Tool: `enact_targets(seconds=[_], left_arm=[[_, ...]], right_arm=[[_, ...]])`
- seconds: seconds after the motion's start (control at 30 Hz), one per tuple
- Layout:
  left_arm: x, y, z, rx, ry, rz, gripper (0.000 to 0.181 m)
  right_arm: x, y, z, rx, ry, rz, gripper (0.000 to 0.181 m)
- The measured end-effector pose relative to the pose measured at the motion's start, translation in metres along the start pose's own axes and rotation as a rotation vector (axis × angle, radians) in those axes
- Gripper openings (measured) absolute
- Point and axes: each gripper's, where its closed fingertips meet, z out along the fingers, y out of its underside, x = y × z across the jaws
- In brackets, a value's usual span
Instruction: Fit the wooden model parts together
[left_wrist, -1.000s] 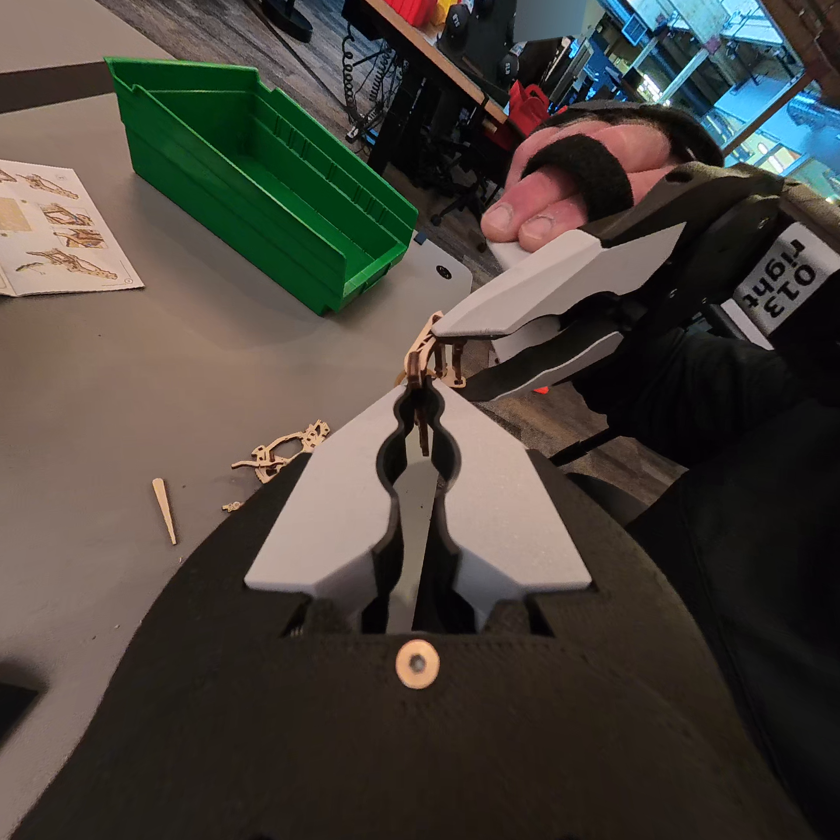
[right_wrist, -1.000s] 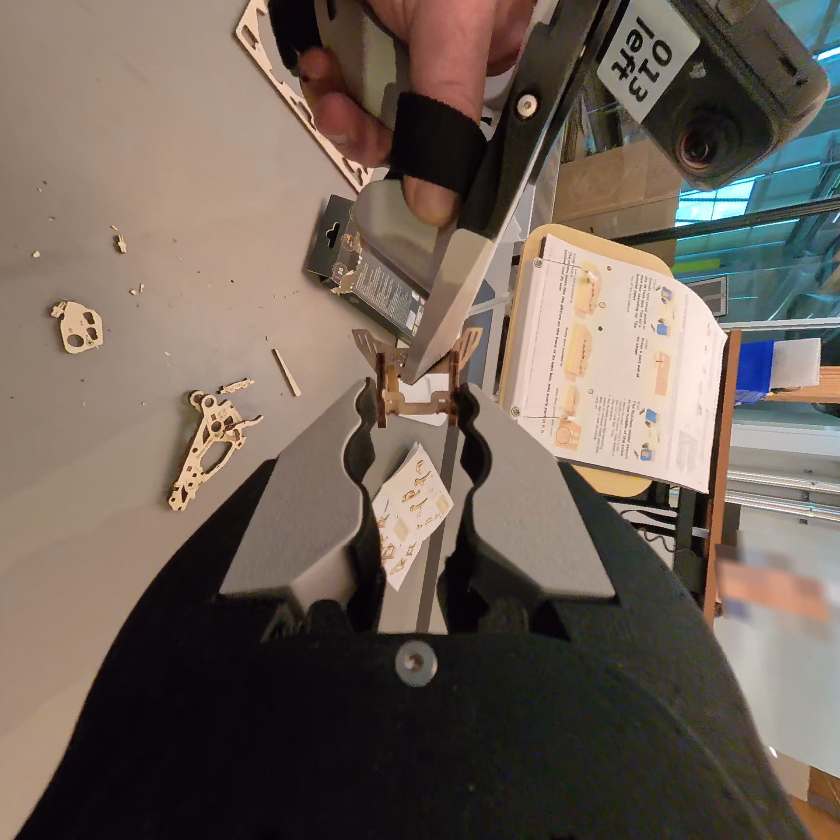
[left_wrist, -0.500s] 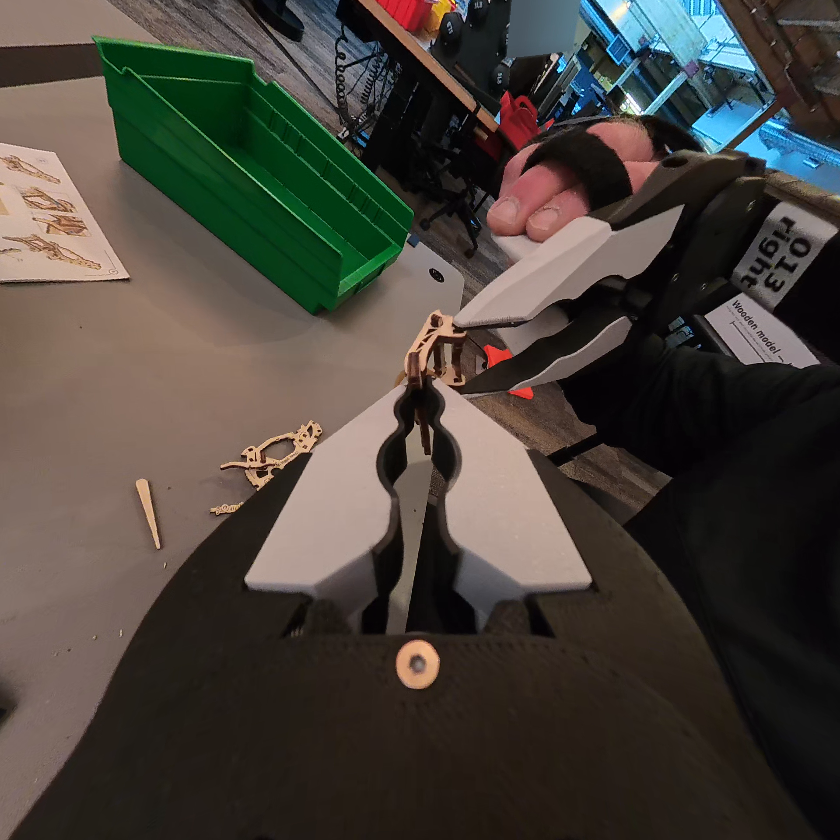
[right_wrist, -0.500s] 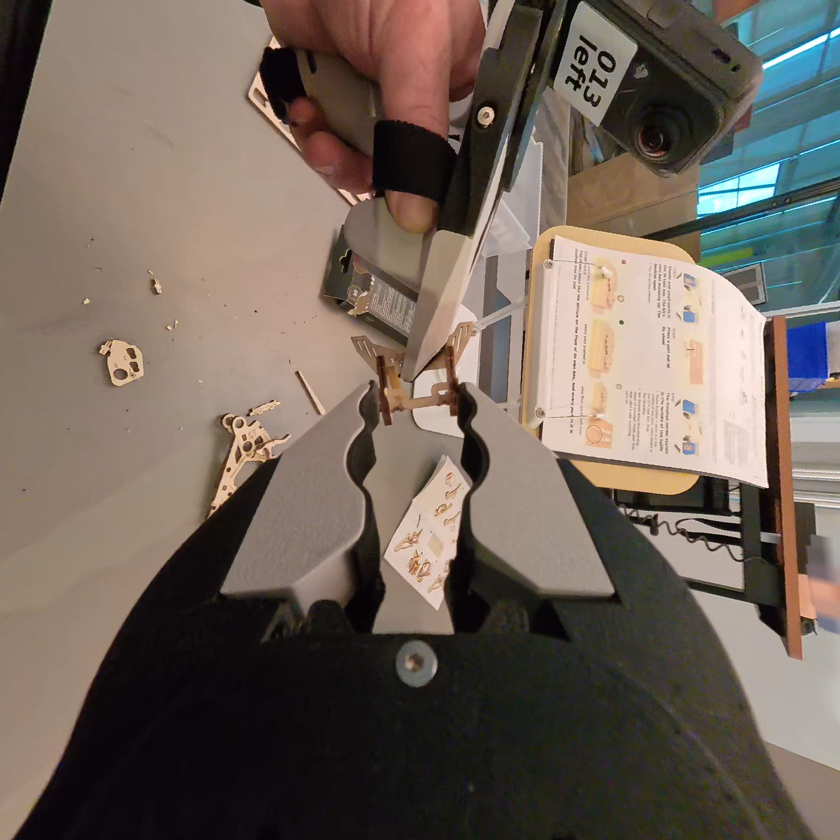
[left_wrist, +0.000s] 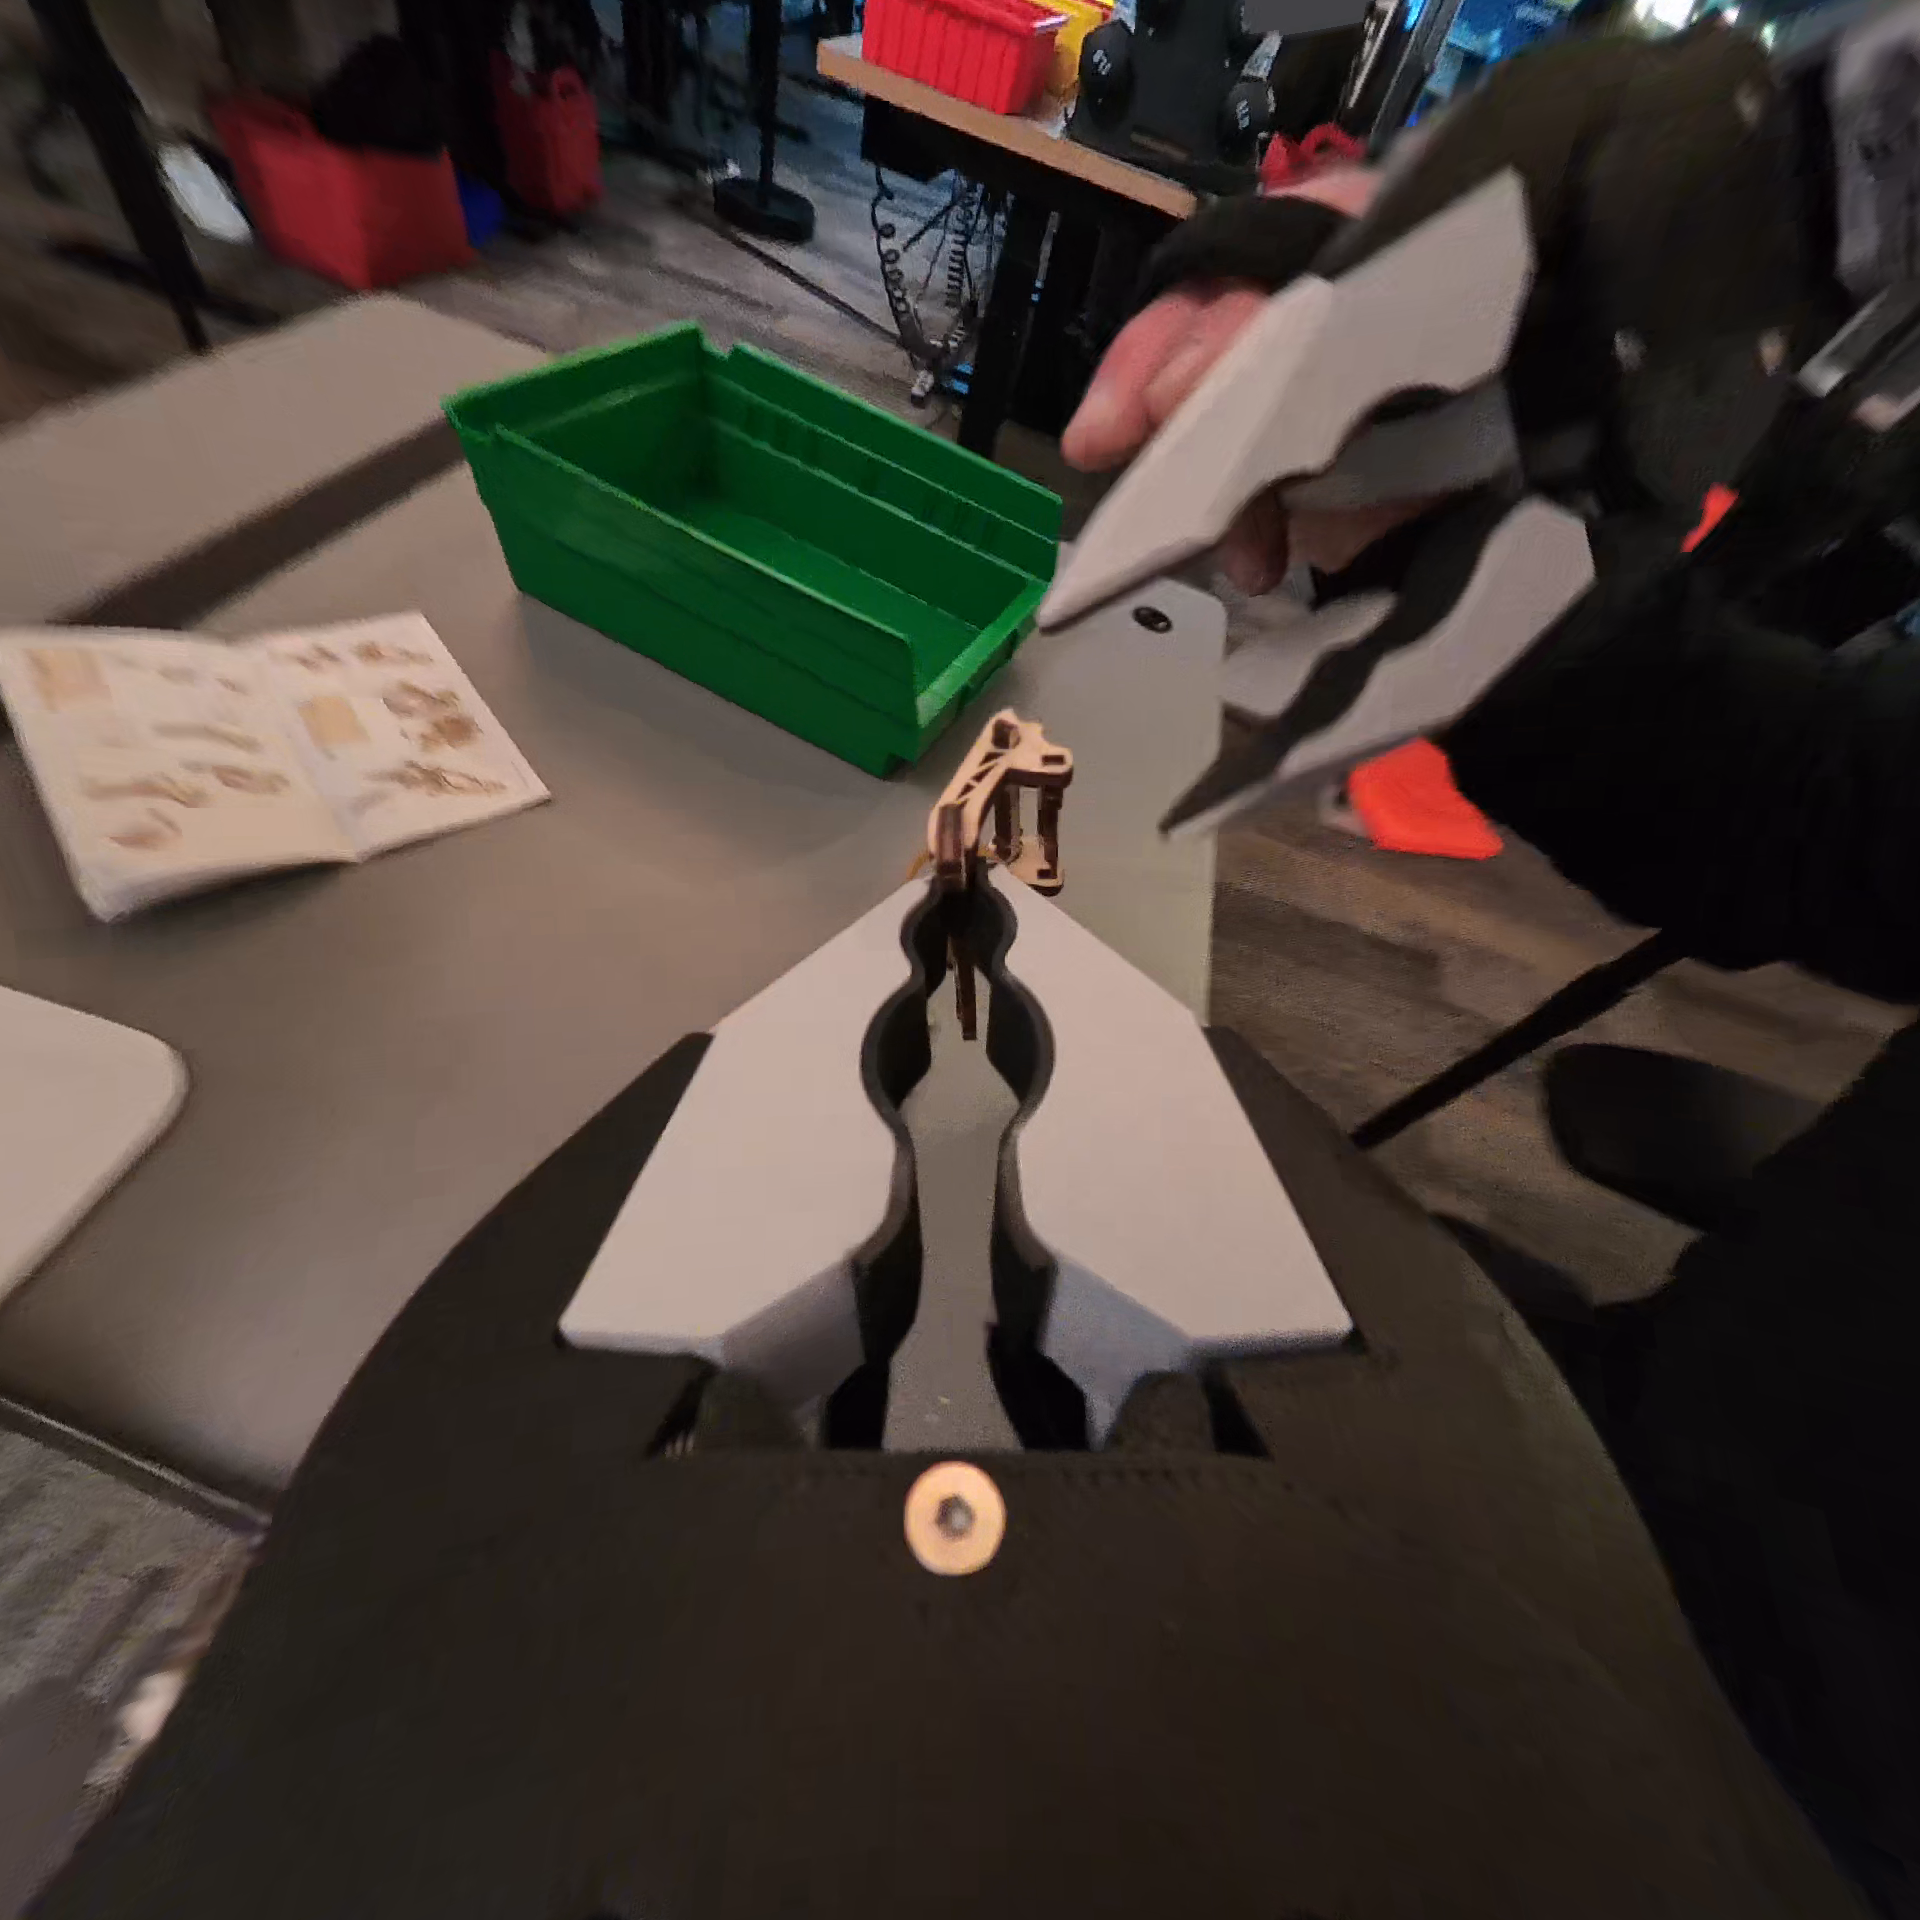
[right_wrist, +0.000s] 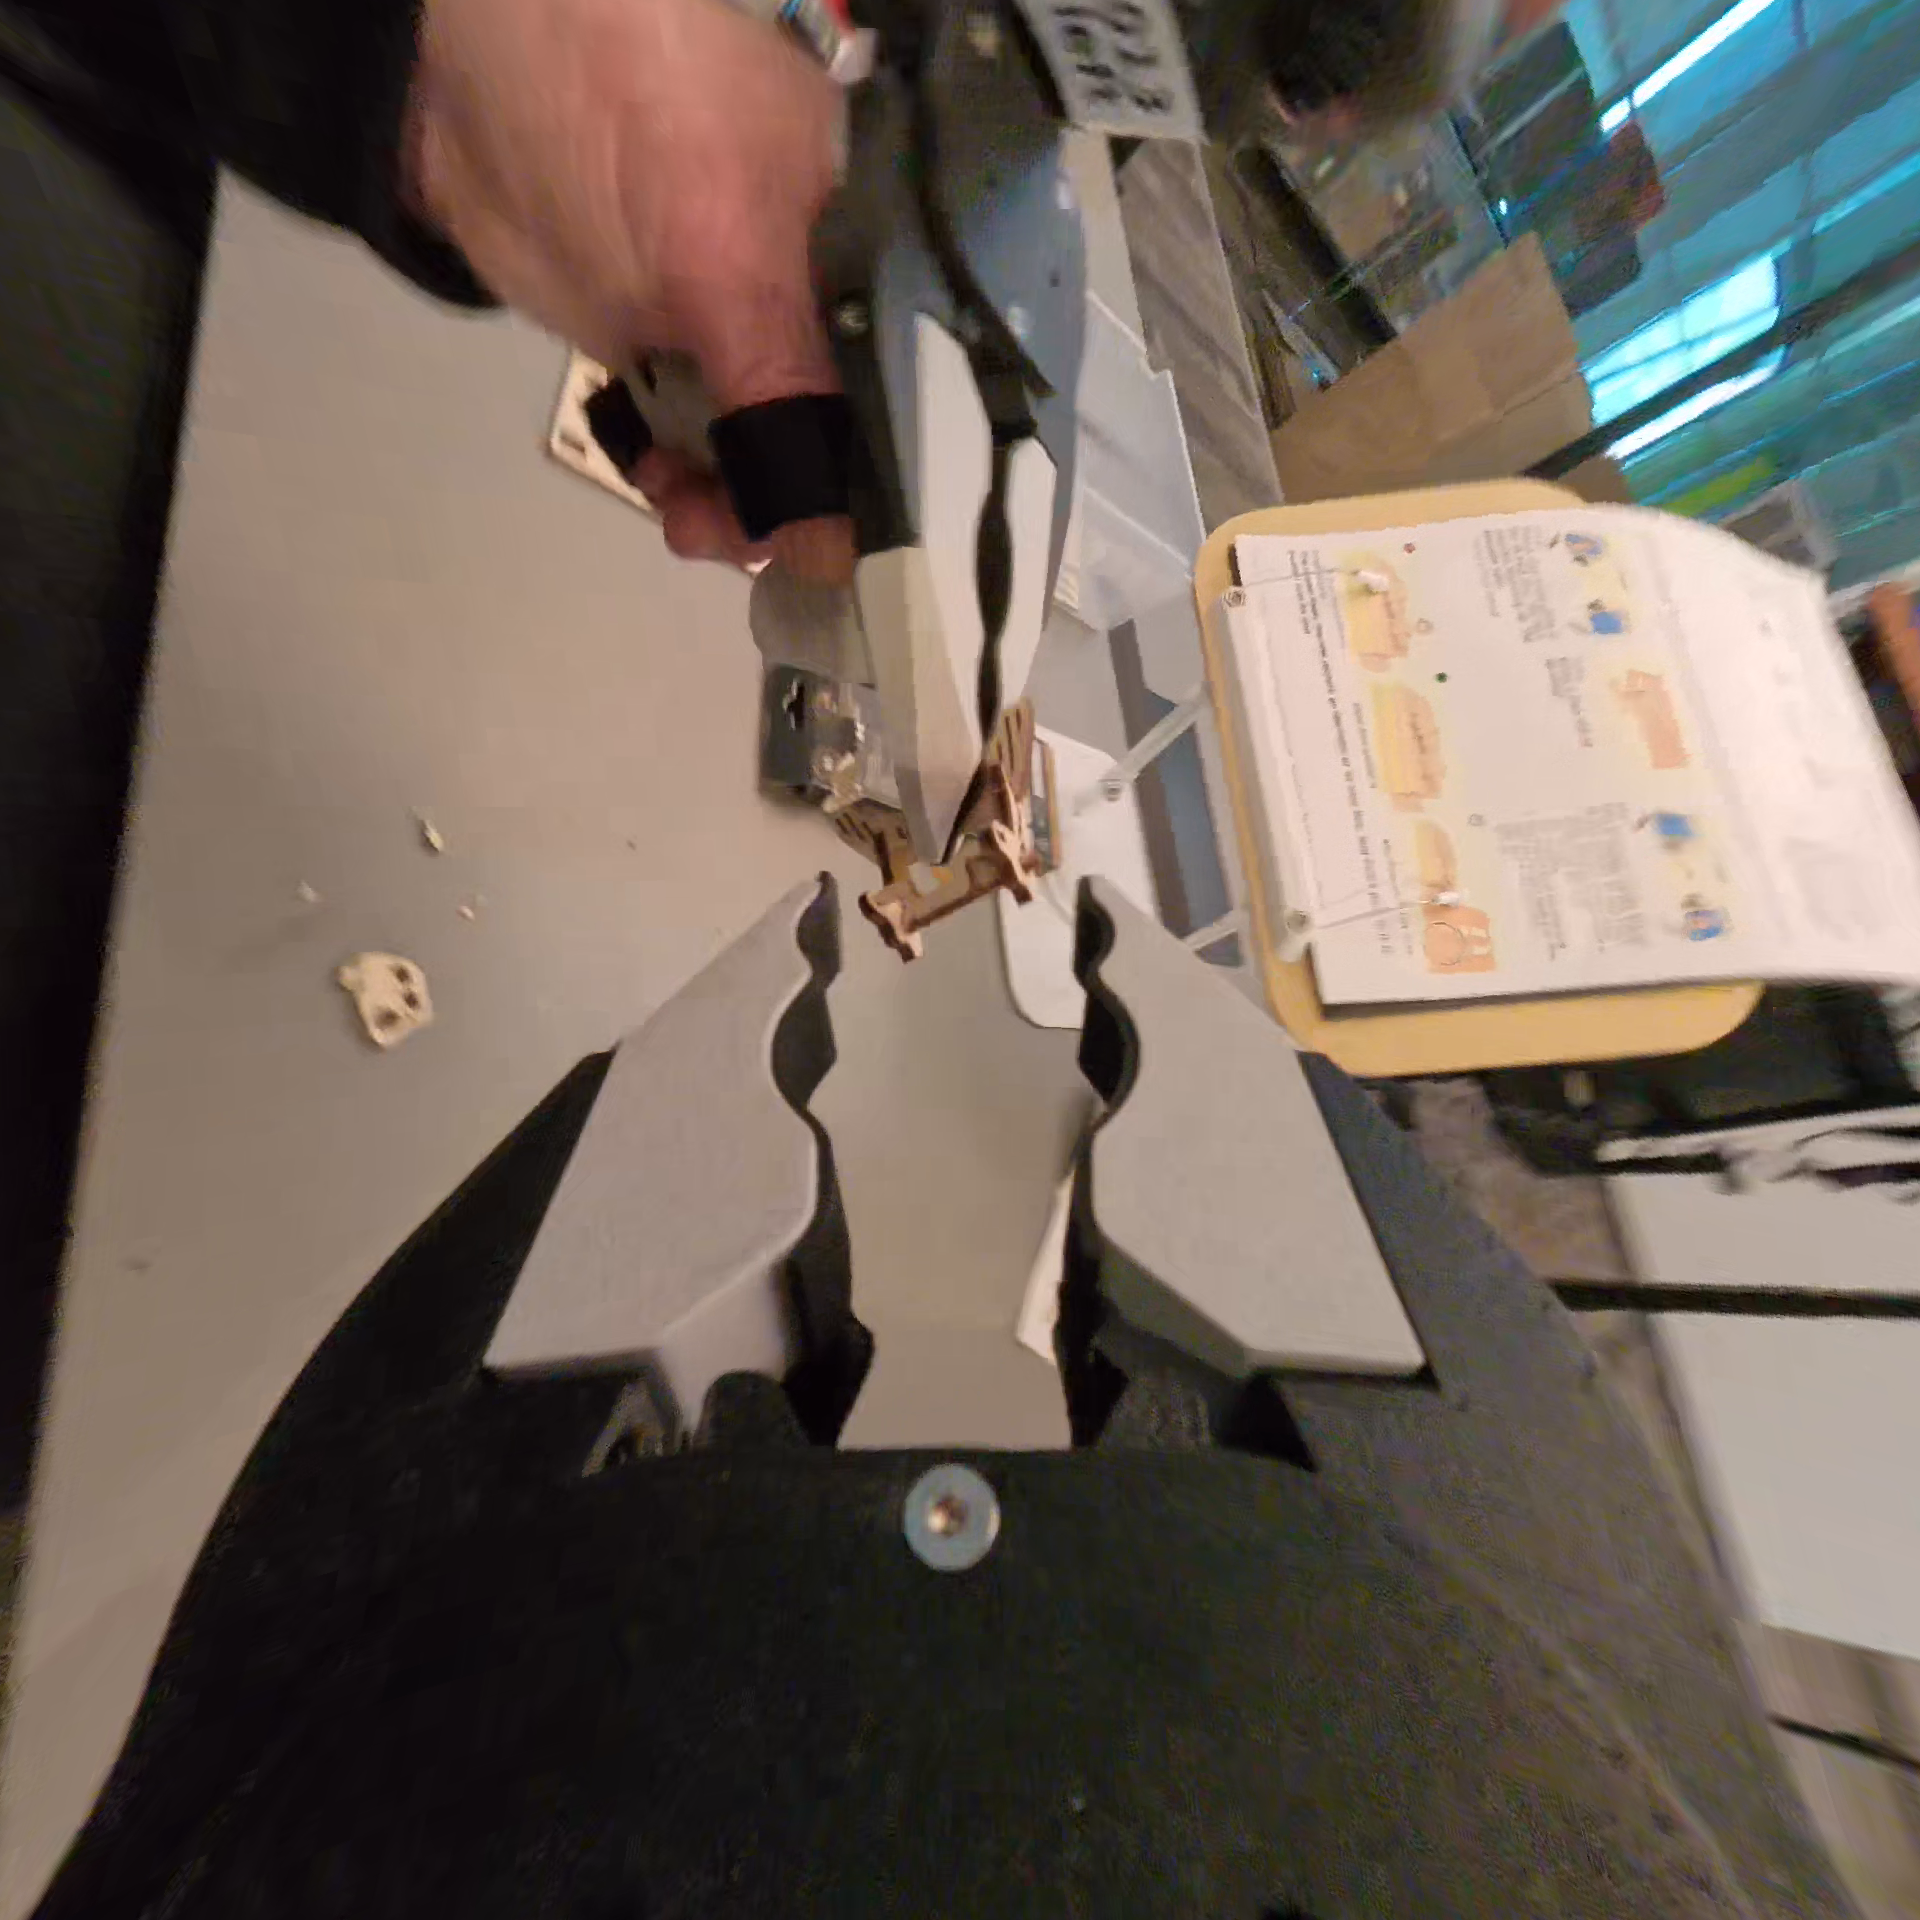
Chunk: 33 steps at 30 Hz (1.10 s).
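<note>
My left gripper (left_wrist: 961, 888) is shut on a small wooden model assembly (left_wrist: 1003, 805), which sticks up past its tips above the grey table (left_wrist: 364, 987). My right gripper (right_wrist: 951, 899) is open and empty, its tips just short of that assembly (right_wrist: 951, 883). In the left wrist view the right gripper (left_wrist: 1112, 717) hangs open to the upper right, apart from the model. In the right wrist view the left gripper (right_wrist: 961, 831) comes down from above, shut on the model. A loose wooden piece (right_wrist: 387, 997) lies on the table.
A green bin (left_wrist: 758, 540) stands at the back of the table. An open instruction booklet (left_wrist: 260, 748) lies to its left. A wooden board with an instruction sheet (right_wrist: 1538, 769) stands at the right. A small dark package (right_wrist: 821, 738) lies behind the left gripper. The grippers are tip to tip, or close to it.
My right gripper has opened, let go of the wooden assembly and drawn back from it. The left gripper keeps hold of the assembly and has swung round, with the views blurred.
</note>
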Motion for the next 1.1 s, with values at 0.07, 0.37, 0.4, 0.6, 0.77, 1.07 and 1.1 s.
enact_targets(seconds=[0.07,0.37,0.4,0.6,0.77,1.07,1.1], left_arm=[[-0.002,-0.003,0.0,-0.004,-0.071,0.138,0.001],[0.005,0.001,0.006,-0.063,-0.24,0.643,0.001],[0.004,0.004,0.007,-0.069,-0.247,0.675,0.001],[0.012,0.005,0.012,-0.068,-0.262,0.808,0.001],[0.025,0.009,0.02,-0.074,-0.227,0.894,0.001],[0.025,0.023,0.038,-0.223,-0.231,0.928,0.001],[0.025,0.022,0.04,-0.236,-0.233,0.937,0.001]], right_arm=[[0.006,0.008,-0.002,0.011,0.019,0.123,0.041],[-0.01,0.025,-0.01,0.031,0.029,0.35,0.036],[-0.011,0.028,-0.012,0.027,0.039,0.361,0.036],[-0.017,0.021,-0.021,0.105,0.028,0.451,0.036],[-0.028,0.008,-0.017,0.191,-0.064,0.548,0.036],[-0.04,0.022,-0.007,-0.019,-0.036,0.409,0.013],[-0.043,0.029,-0.005,-0.075,-0.028,0.391,0.013]])
